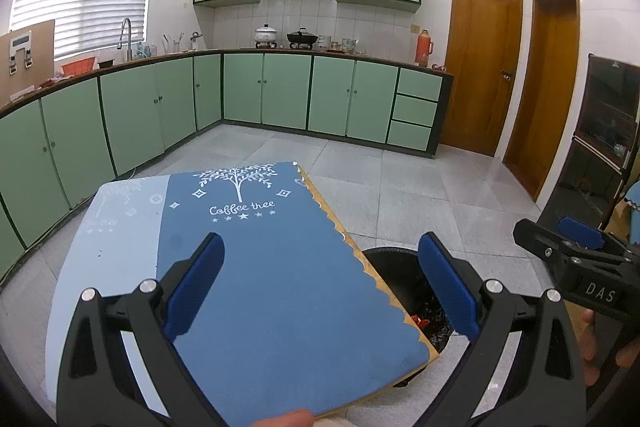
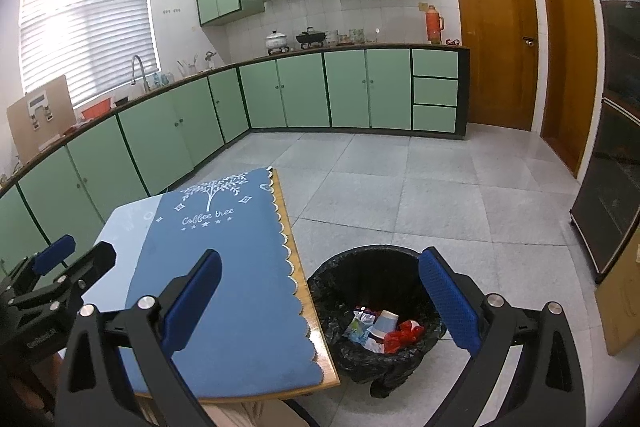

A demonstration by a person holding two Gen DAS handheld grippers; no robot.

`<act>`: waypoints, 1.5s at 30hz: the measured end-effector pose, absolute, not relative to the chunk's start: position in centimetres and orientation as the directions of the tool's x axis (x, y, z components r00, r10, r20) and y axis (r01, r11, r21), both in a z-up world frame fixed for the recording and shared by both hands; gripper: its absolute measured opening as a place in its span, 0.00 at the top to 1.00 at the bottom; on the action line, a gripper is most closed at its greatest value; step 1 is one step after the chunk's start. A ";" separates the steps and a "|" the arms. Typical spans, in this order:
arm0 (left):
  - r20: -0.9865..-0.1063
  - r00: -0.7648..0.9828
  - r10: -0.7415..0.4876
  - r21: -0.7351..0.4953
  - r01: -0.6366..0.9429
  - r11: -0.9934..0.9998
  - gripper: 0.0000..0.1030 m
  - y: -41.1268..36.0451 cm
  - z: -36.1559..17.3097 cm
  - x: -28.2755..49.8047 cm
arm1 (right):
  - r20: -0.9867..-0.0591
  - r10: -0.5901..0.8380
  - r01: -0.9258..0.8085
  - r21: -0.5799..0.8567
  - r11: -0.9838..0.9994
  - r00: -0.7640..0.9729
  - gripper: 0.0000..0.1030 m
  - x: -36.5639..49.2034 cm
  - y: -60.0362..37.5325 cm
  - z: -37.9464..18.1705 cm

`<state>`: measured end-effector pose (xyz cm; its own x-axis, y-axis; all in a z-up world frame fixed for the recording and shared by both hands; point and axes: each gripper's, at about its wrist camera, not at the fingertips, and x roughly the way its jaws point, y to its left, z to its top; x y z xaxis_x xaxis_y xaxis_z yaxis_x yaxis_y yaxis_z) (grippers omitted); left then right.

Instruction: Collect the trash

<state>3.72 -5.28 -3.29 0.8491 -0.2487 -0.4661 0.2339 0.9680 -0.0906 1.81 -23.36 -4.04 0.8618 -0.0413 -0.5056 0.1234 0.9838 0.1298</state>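
A black-lined trash bin (image 2: 372, 267) stands on the floor right of the table; it holds a paper cup (image 2: 386, 321), red wrappers (image 2: 402, 335) and a small packet (image 2: 360, 327). In the left wrist view only part of the bin (image 1: 394, 275) shows past the table edge. My left gripper (image 1: 320, 287) is open and empty above the blue tablecloth (image 1: 280, 287). My right gripper (image 2: 320, 299) is open and empty, spanning the table edge and the bin. Each gripper also shows in the other's view: the right one (image 1: 560, 239) and the left one (image 2: 76, 255).
The table (image 2: 316, 311) has a wooden edge and a "Coffee tree" cloth. Green kitchen cabinets (image 2: 160, 135) line the left and far walls. Wooden doors (image 2: 496, 27) stand at the far right. A dark cabinet (image 2: 616, 147) is at the right. Grey tiled floor (image 2: 440, 195) lies around.
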 end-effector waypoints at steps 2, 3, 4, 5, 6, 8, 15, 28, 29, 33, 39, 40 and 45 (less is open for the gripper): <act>-0.466 0.849 -0.248 -0.089 0.234 0.968 0.08 -5.3 -3.3 3.7 | -0.503 -0.045 0.125 0.126 0.984 0.863 0.06 1.7 -23.4 -4.0; -0.465 0.850 -0.249 -0.089 0.235 0.968 0.08 -5.3 -3.2 3.6 | -0.502 -0.048 0.127 0.123 0.984 0.863 0.06 1.7 -23.3 -4.0; -0.464 0.850 -0.249 -0.089 0.235 0.968 0.08 -5.3 -3.2 3.5 | -0.502 -0.050 0.127 0.122 0.984 0.864 0.06 1.7 -23.4 -4.0; -0.463 0.851 -0.247 -0.088 0.234 0.968 0.08 -5.3 -3.2 3.5 | -0.502 -0.051 0.127 0.120 0.985 0.864 0.06 1.6 -23.4 -4.0; -0.463 0.851 -0.247 -0.087 0.234 0.968 0.08 -5.3 -3.2 3.5 | -0.502 -0.051 0.128 0.119 0.985 0.864 0.06 1.6 -23.4 -4.0; -0.463 0.851 -0.247 -0.087 0.233 0.969 0.08 -5.3 -3.2 3.5 | -0.503 -0.053 0.129 0.117 0.985 0.862 0.06 1.6 -23.4 -4.0; -0.463 0.853 -0.241 -0.087 0.227 0.970 0.08 -5.1 -2.9 3.5 | -0.500 -0.052 0.123 0.111 0.986 0.864 0.06 1.5 -23.4 -4.0; -0.464 0.854 -0.235 -0.084 0.222 0.971 0.08 -4.7 -3.1 3.7 | -0.504 -0.051 0.122 0.109 0.986 0.862 0.06 1.6 -23.2 -4.1; -0.464 0.854 -0.234 -0.084 0.221 0.972 0.08 -4.7 -3.1 3.7 | -0.504 -0.052 0.123 0.109 0.987 0.862 0.06 1.6 -23.2 -4.1; -0.464 0.855 -0.232 -0.084 0.218 0.972 0.08 -4.6 -3.1 3.8 | -0.504 -0.051 0.121 0.106 0.987 0.862 0.06 1.7 -23.2 -4.3; -0.464 0.855 -0.230 -0.083 0.217 0.973 0.08 -4.6 -3.2 3.9 | -0.506 -0.051 0.120 0.106 0.987 0.861 0.06 1.7 -23.2 -4.3; -0.464 0.856 -0.230 -0.081 0.217 0.973 0.08 -4.6 -3.2 3.9 | -0.506 -0.050 0.119 0.106 0.987 0.861 0.06 1.8 -23.1 -4.3; -0.464 0.856 -0.228 -0.080 0.216 0.973 0.08 -4.6 -3.2 3.9 | -0.506 -0.050 0.120 0.106 0.987 0.861 0.06 1.9 -23.1 -4.3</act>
<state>3.90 -4.56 -3.19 0.8561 -0.2281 -0.4638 0.2160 0.9731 -0.0798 1.86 -23.10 -4.31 0.8610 -0.0497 -0.5062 0.1195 0.9871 0.1063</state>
